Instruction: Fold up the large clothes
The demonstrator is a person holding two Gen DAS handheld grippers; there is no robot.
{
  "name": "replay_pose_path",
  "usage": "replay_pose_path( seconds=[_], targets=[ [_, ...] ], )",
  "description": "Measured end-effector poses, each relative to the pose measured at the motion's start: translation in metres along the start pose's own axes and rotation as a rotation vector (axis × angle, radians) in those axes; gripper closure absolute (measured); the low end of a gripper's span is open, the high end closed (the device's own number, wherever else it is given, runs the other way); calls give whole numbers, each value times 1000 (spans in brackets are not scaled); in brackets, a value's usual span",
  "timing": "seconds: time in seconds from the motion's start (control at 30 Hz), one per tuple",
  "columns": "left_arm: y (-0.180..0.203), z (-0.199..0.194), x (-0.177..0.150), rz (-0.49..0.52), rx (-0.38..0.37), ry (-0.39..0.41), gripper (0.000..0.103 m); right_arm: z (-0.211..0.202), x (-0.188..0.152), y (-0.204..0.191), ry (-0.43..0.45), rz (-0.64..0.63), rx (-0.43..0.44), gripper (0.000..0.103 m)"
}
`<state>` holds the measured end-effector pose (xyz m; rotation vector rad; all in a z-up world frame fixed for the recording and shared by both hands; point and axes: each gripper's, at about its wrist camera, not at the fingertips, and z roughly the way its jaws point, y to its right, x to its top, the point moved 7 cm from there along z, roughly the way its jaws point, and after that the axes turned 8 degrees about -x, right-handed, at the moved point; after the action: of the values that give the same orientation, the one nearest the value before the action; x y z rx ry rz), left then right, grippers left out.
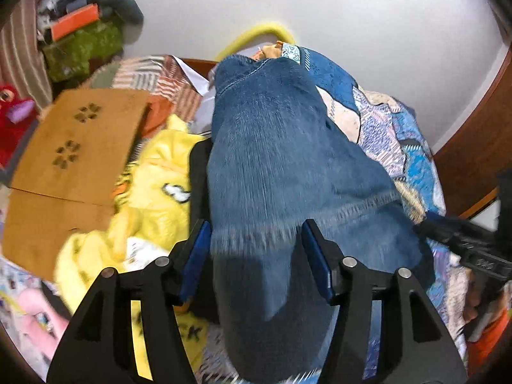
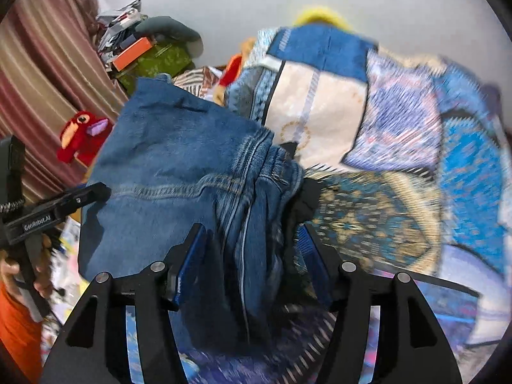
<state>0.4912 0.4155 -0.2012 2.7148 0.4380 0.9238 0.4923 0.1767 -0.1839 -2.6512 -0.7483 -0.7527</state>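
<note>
Two grippers work one pair of jeans (image 1: 275, 160), which lies heaped on a patchwork quilt (image 1: 396, 134) and serves as the landmark. Far left of the jeans in the left wrist view sits a flat brown cardboard sheet (image 1: 73, 147) with flower-shaped cutouts; nearer the jeans, touching their left edge, is a soft, fuzzy yellow garment (image 1: 153, 192). The left gripper (image 1: 256, 246) has its blue-padded fingers (image 1: 195, 256) spread, with a thick fold of faded, brushed-looking denim hanging between them; the blur hides whether the pads touch the cloth. Right of the jeans, the quilt shows angular blue, cream and lilac panels.

From the right wrist, a red plush toy (image 2: 83, 137) sits left of the jeans, before a striped curtain (image 2: 41, 73). The right gripper (image 2: 252, 249) also stands spread, with a bunched, stitched seam of the jeans (image 2: 179, 160) lying between its fingers; contact with the pads is unclear. Right of the denim, the quilt (image 2: 377, 217) carries a round gold-and-blue medallion pattern.
</note>
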Motion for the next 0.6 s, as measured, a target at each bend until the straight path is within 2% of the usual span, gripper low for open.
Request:
replay_pose_path(
  seconds=[0.1, 0.13, 0.23, 0.43, 0.6],
  targets=[
    [14, -26, -12, 28, 17, 10, 45, -31, 0, -8, 78, -56, -40, 46],
    [23, -41, -15, 41, 18, 29, 45, -55, -3, -11, 125, -64, -44, 46],
    [48, -83, -22, 87, 18, 90, 45, -96, -2, -21, 199, -81, -21, 46],
    [122, -211, -48, 222, 50, 349, 45, -221, -24, -40, 437, -86, 8, 46],
    [191, -318, -96, 346, 51, 592, 45, -303, -57, -55, 600, -68, 48, 46]
  ],
)
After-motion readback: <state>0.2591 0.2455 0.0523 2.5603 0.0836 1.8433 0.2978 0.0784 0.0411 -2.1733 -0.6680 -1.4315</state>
